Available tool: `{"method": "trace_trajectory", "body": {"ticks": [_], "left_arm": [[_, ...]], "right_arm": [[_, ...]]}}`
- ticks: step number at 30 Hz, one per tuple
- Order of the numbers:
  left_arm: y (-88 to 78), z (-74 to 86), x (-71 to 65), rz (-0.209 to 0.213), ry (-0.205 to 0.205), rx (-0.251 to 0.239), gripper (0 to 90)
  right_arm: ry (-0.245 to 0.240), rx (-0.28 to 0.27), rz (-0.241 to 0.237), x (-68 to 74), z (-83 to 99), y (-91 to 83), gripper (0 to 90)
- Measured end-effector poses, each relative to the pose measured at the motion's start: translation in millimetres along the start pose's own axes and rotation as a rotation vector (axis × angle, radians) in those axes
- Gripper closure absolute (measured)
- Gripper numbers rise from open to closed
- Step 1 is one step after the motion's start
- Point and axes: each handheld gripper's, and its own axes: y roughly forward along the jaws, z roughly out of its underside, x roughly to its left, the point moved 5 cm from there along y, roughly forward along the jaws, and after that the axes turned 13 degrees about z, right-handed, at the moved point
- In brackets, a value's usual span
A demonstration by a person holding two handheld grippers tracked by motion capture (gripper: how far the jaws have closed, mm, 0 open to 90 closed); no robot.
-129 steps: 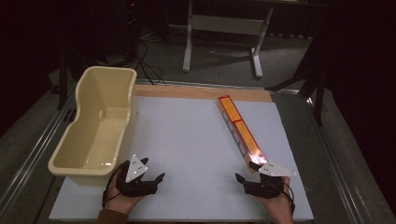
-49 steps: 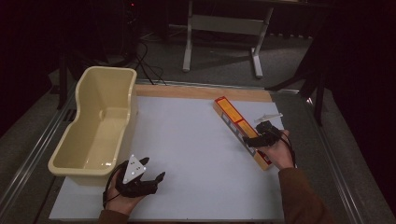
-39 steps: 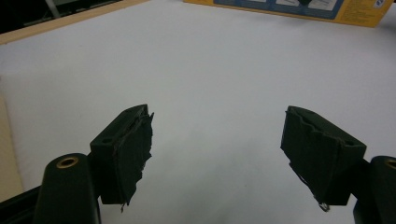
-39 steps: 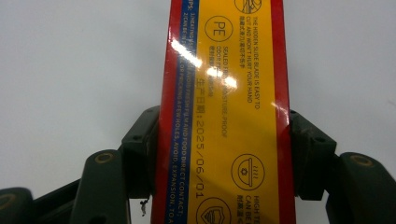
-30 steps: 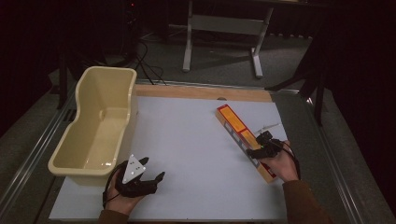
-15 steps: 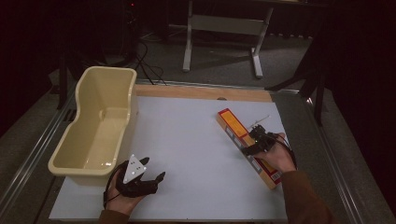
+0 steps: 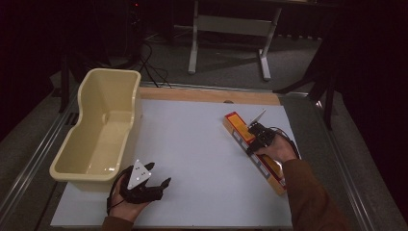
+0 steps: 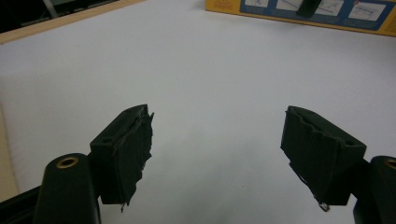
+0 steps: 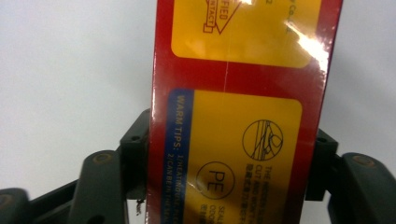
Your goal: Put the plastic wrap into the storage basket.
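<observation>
The desk (image 7: 202,144) has a flat white top with a strip of bare wood along its far edge. A cream plastic tub (image 7: 101,130) stands on its left side, hanging a little over the left edge. On the right — well apart from the tub — lies a long red-and-yellow box (image 7: 235,126), set at a slant

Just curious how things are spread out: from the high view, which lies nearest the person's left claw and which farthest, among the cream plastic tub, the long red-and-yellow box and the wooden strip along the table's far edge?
1. Cream plastic tub, just beside the left claw.
2. Long red-and-yellow box, across the table to the right.
3. Wooden strip, at the far edge.
</observation>
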Motion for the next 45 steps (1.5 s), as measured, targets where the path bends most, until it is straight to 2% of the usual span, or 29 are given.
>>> {"method": "trace_trajectory", "body": {"ticks": [4,5,8,13,22,30,35,39,45], "left_arm": [[-0.6,-0.1,0.6,0.001,-0.003,-0.004,24.4],[-0.5,0.0,0.8,0.002,-0.003,-0.004,24.4],[-0.4,-0.1,0.6,0.002,-0.002,-0.004,24.4],[-0.8,-0.1,0.5,-0.001,-0.004,-0.005,24.5],[-1.0,-0.2,0.7,-0.003,-0.004,-0.006,24.6],[-0.9,-0.1,0.2,-0.003,-0.004,-0.007,24.6],[-0.6,-0.1,-0.2,-0.001,-0.002,-0.006,24.6],[-0.4,-0.2,-0.5,-0.001,-0.001,-0.007,24.6],[-0.5,-0.3,-0.6,0.001,-0.001,-0.01,24.6]], "right_arm": [[0.01,0.059,0.036,3.2,-3.2,-1.7,39.5],[0.026,0.067,0.029,4.0,-3.8,-2.6,39.6],[0.067,0.059,-0.024,4.7,-4.7,-5.3,39.7],[0.082,0.037,-0.032,8.4,-5.4,-10.9,39.8],[0.145,-0.046,-0.168,16.6,-8.7,-31.8,39.8],[0.17,-0.141,-0.271,30.4,-11.6,-55.5,39.8],[0.2,-0.2,-0.359,38.6,-13.7,-72.5,39.8],[0.206,-0.259,-0.416,46.5,-16.5,-88.2,39.9],[0.218,-0.306,-0.478,59.6,-22.9,-107.5,39.8]]}}
